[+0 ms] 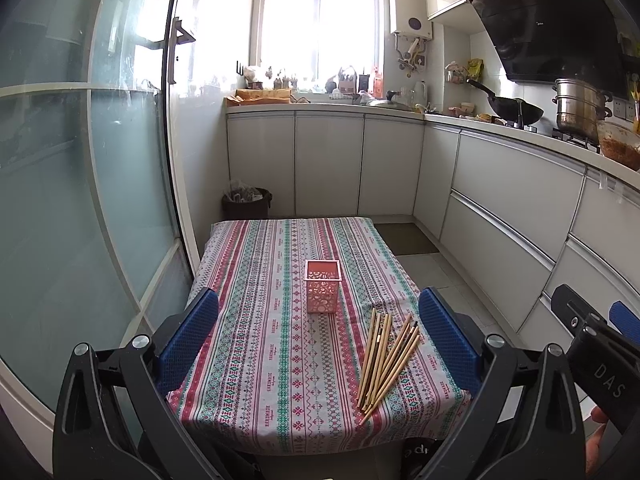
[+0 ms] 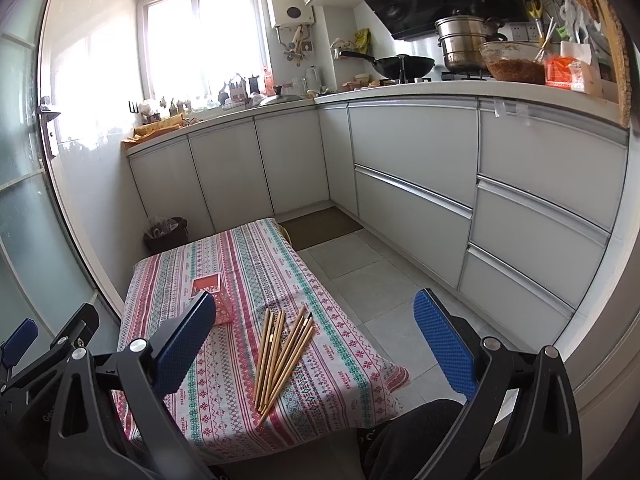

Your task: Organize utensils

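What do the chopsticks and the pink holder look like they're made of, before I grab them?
The chopsticks look like bamboo or light wood: pale tan, matte, a few with darker ends. Which of the two, I cannot tell. The pink holder looks like moulded plastic: even salmon colour, thin walls pierced with round cut-outs, slight sheen. Both sit on a woven-look patterned tablecloth.

Bright daylight pours through a white-framed window over grey-white base cabinets, a pale tiled floor and a frosted glass door (its dark handle near the wall)
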Demonstrator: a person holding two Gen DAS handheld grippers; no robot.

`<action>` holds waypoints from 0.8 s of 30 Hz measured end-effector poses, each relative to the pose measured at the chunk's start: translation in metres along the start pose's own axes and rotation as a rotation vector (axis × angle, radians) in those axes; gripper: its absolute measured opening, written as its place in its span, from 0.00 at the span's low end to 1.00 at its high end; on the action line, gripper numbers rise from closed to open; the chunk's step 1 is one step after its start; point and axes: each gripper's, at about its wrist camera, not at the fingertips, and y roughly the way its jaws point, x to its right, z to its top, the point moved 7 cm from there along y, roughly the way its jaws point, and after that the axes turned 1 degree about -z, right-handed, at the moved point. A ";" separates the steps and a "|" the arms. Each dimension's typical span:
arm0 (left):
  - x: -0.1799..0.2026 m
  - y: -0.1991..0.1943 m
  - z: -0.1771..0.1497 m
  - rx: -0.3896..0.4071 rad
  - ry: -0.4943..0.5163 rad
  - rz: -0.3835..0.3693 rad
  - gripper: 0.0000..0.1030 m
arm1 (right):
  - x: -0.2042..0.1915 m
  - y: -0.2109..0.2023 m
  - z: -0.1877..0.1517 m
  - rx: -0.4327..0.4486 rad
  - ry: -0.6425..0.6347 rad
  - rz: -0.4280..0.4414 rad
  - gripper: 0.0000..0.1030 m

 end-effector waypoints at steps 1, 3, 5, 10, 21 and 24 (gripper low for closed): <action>0.000 0.000 0.000 -0.001 -0.001 0.000 0.93 | 0.000 0.000 0.000 0.000 0.000 0.000 0.94; 0.000 0.000 0.000 -0.001 0.000 0.001 0.93 | 0.000 -0.001 0.000 0.003 0.000 0.001 0.94; -0.002 0.000 -0.001 -0.002 -0.003 0.002 0.93 | -0.001 -0.001 0.000 0.005 -0.001 0.003 0.94; -0.003 0.000 -0.001 -0.002 -0.001 0.002 0.93 | 0.000 -0.001 -0.001 0.000 0.000 0.006 0.94; -0.002 0.001 -0.002 -0.008 -0.005 0.009 0.93 | -0.001 0.000 -0.004 -0.006 -0.004 0.009 0.94; -0.002 0.001 -0.002 -0.009 -0.007 0.009 0.93 | -0.001 0.000 -0.004 -0.005 -0.004 0.011 0.94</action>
